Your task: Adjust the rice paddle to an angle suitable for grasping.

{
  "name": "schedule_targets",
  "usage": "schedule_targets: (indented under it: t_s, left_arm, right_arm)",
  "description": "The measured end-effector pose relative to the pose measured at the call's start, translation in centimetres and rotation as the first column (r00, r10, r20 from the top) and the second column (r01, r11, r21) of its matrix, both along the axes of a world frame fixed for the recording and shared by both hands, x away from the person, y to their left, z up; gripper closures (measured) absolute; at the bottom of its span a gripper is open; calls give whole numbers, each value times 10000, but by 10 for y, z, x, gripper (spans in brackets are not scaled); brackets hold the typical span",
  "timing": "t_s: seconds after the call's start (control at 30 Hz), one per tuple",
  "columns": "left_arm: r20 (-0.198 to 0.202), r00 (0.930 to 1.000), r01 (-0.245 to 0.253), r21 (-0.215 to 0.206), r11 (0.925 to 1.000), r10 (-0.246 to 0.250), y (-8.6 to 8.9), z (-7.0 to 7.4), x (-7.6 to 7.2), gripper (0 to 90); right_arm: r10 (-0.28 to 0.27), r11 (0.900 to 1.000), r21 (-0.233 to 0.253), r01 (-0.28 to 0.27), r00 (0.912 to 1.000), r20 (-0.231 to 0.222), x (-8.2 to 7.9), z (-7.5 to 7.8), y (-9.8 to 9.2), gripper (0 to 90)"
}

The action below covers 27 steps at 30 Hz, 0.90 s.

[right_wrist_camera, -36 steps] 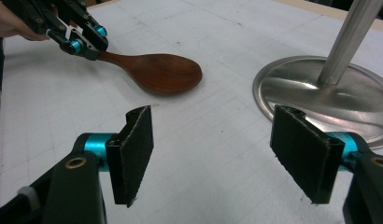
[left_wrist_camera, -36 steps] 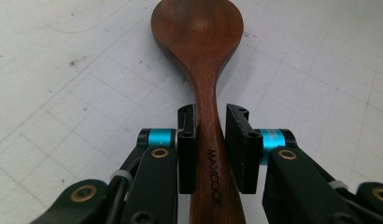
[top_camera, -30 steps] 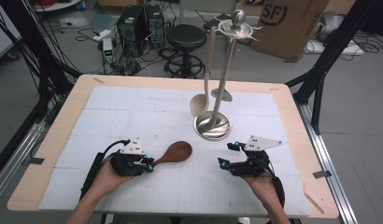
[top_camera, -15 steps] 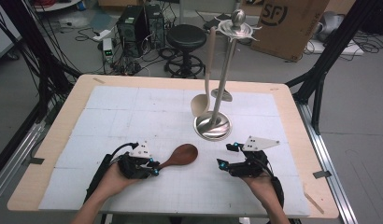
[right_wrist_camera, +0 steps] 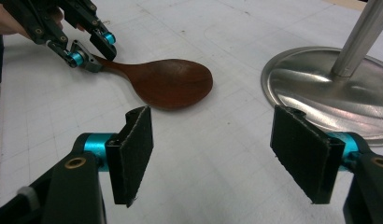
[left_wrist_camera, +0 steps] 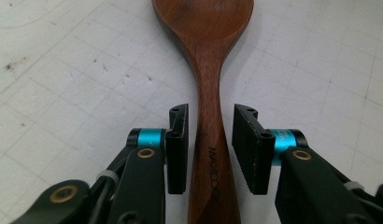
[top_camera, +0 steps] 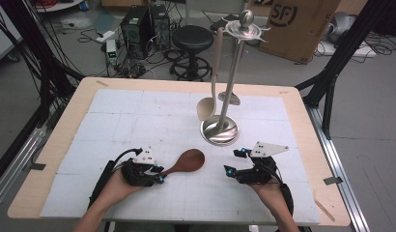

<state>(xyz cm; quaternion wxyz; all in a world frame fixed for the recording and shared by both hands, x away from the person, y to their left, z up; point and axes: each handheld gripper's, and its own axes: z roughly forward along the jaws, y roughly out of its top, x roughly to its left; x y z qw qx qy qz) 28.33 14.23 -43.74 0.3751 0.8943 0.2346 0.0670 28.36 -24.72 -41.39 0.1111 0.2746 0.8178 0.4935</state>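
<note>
Left tool [left_wrist_camera: 209,147] is straddling the wooden spoon [left_wrist_camera: 206,56] handle, jaws part open, one pad [left_wrist_camera: 178,147] touching and the other apart; squeezing evenly should be keeping it straight. Right tool [right_wrist_camera: 217,156] is waiting wide open, empty. Farther on the worktop [top_camera: 152,111], the steel rack [top_camera: 220,130] is standing.

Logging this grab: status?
Left gripper straddling wooden spoon handle, small gaps. Right gripper open, empty. Spoon flat on mat; nothing blocking.

We see the black two-jaw left gripper [left_wrist_camera: 209,149]: ribbed black pads, cyan collars, brass-coloured pivot screws. The matching black right gripper [top_camera: 240,163] carries a grey three-cornered plate [top_camera: 268,149]; black cables trail along both forearms.
</note>
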Motion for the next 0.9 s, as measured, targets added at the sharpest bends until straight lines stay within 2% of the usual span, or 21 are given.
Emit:
schedule_targets:
  t_s: [0.2, 0.27, 0.33, 0.47, 0.7, 0.9]
  left_arm:
    - [12, 9998, -178, 227, 9996, 178, 9, 0, -4, 606]
    - [-4, 9997, -238, 156, 9996, 238, 13, -1, -5, 615]
    - [-35, 9998, -210, 178, 9996, 211, 16, 0, -5, 678]
    - [-88, 9997, -235, 174, 9996, 236, 16, 0, -4, 688]
    - [-79, 9999, 125, -53, 9999, -125, 13, 4, -4, 695]
    - [12, 9991, 433, -200, 9989, -433, 6, 9, -6, 696]
  right_arm:
    - [13, 10000, -11, -13, 10000, 28, 0, 0, 0, 291]
    - [36, 10000, -20, -36, 10000, 16, 0, 0, 0, 291]
    - [77, 10000, -47, -76, 9999, 70, 0, 0, 0, 291]
    - [115, 9999, -79, -115, 9999, 33, -1, 0, 2, 291]
    - [254, 9996, -122, -253, 9997, 48, 0, -1, 6, 288]
    - [727, 9972, -194, -727, 9973, -39, 0, -3, 16, 281]
